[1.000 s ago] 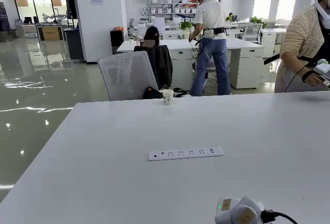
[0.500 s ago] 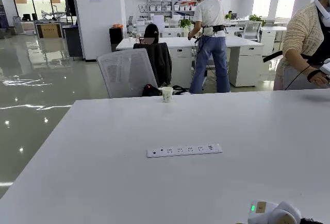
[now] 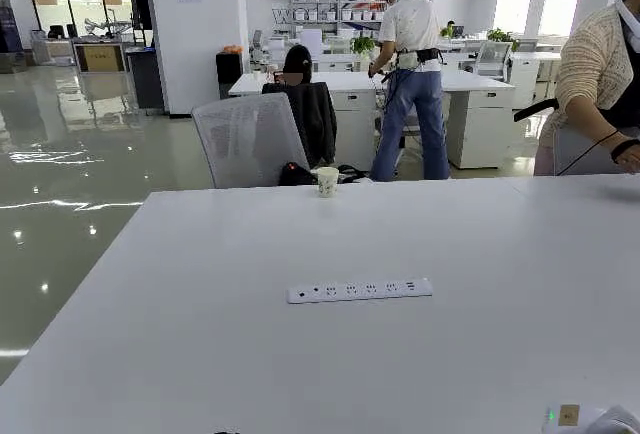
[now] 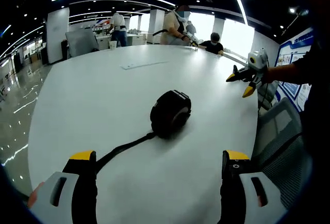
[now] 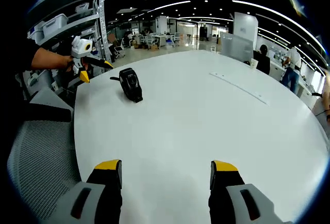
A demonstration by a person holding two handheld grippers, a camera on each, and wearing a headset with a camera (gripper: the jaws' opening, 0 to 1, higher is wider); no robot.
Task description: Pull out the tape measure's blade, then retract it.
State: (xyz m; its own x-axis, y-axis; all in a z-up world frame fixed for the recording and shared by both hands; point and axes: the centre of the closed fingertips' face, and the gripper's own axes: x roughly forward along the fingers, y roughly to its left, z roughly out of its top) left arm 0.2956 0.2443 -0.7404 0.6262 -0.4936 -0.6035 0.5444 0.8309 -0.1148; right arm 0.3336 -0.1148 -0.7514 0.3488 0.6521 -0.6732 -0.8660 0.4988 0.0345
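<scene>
Two grippers hover over a broad white surface (image 3: 200, 334), both with jaws spread wide and gripping nothing. In the left gripper view the left gripper (image 4: 159, 157) points at a black round-bodied tape measure (image 4: 171, 111). The tape measure lies on the surface just ahead of the jaws, toward 12 o'clock from the gap between them, and touches neither. A black strap (image 4: 124, 149) trails from its case toward 7 o'clock and ends close to the jaw on that side; whether it touches that jaw I cannot tell. At 3 o'clock in this view the right gripper (image 4: 238, 85) is held above the surface's edge, its yellow tips apart.

In the right gripper view the right gripper (image 5: 165, 165) faces across bare surface. The tape measure (image 5: 131, 83) sits at 10 o'clock, well apart from these jaws and near the surface's edge. Just beside it, toward 9 o'clock, a hand in a dark sleeve holds the left gripper (image 5: 96, 71).

In the head view a long white power strip (image 3: 360, 291) lies mid-surface. A white paper cup (image 3: 327, 182) stands at the far edge at 12 o'clock, with a grey mesh chair (image 3: 250, 139) behind it. At 5 o'clock the white top of a gripper (image 3: 590, 419) with a green light shows at the bottom edge; its side I cannot tell.
</scene>
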